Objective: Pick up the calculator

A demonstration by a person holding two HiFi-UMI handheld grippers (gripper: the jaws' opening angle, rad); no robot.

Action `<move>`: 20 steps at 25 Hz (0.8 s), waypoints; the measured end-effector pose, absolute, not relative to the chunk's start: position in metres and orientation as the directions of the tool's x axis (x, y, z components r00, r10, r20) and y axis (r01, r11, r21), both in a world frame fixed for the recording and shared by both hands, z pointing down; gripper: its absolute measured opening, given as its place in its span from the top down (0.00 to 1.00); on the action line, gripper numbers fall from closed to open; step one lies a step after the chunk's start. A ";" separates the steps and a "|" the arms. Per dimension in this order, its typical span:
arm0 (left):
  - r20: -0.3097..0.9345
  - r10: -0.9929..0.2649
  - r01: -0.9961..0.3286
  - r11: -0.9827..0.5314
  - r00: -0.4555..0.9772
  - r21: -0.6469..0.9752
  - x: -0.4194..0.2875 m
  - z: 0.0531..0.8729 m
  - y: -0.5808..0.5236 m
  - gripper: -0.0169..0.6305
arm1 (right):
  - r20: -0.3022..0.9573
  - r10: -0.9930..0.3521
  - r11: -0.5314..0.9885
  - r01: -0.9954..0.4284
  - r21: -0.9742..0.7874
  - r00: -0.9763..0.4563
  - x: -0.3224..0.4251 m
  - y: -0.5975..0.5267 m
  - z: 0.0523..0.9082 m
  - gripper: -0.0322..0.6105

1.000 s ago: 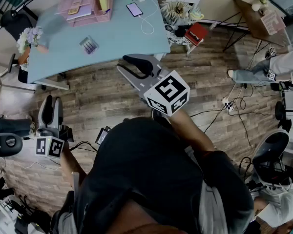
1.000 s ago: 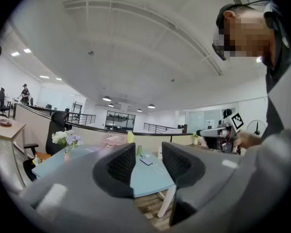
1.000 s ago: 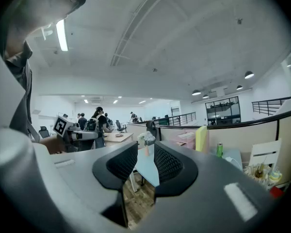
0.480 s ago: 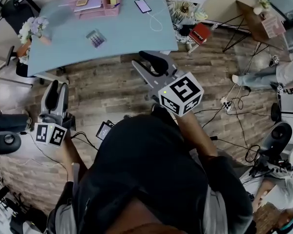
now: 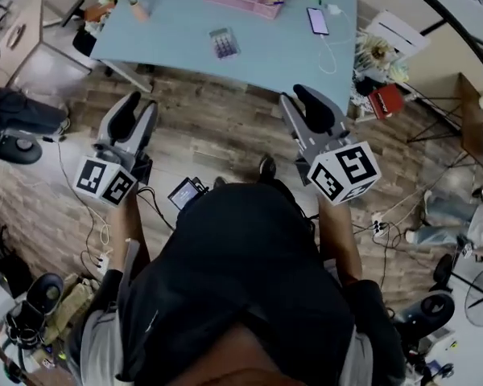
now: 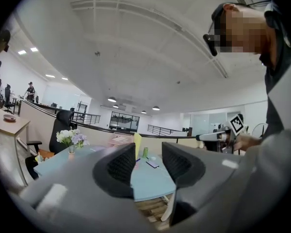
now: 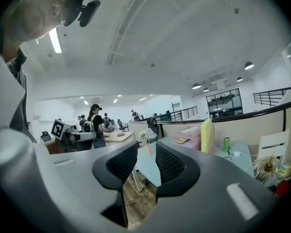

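The left gripper point(image 5: 141, 107), now raised level with the right gripper point(image 5: 300, 103), is advancing toward the calculator point(image 5: 223, 43), both with jaws apart and empty.

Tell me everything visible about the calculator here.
The calculator is small, rectangular and pale-cased, with rows of purplish keys; any print is too small to read. It lies flat, slightly skewed, on the light blue table, with bare tabletop around it. Nothing touches it: the left gripper and right gripper are open over the floor.
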State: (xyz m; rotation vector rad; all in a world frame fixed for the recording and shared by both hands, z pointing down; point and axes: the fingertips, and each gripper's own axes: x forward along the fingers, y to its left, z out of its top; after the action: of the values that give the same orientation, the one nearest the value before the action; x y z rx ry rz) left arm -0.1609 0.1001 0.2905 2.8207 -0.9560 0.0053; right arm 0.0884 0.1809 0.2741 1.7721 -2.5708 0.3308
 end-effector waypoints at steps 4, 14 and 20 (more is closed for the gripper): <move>0.069 -0.638 -0.641 -0.754 0.767 0.144 -0.151 0.290 0.096 0.63 | 0.106 -0.908 0.383 -0.905 -0.185 -0.405 0.102 0.163 0.275 0.80; 0.094 -0.734 -0.739 -0.661 0.672 0.129 -0.126 0.293 0.116 0.63 | 0.086 -0.845 0.501 -0.836 -0.223 -0.529 0.131 0.140 0.284 0.80; 0.117 -0.778 -0.786 -0.606 0.617 0.121 -0.114 0.297 0.126 0.63 | 0.072 -0.811 0.550 -0.798 -0.248 -0.581 0.150 0.130 0.293 0.80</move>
State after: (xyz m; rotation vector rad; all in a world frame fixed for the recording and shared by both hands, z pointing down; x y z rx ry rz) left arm -0.1139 0.1257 0.2973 2.6790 -1.3061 0.0779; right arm 0.1500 0.1298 0.2928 1.4594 -2.8093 0.4076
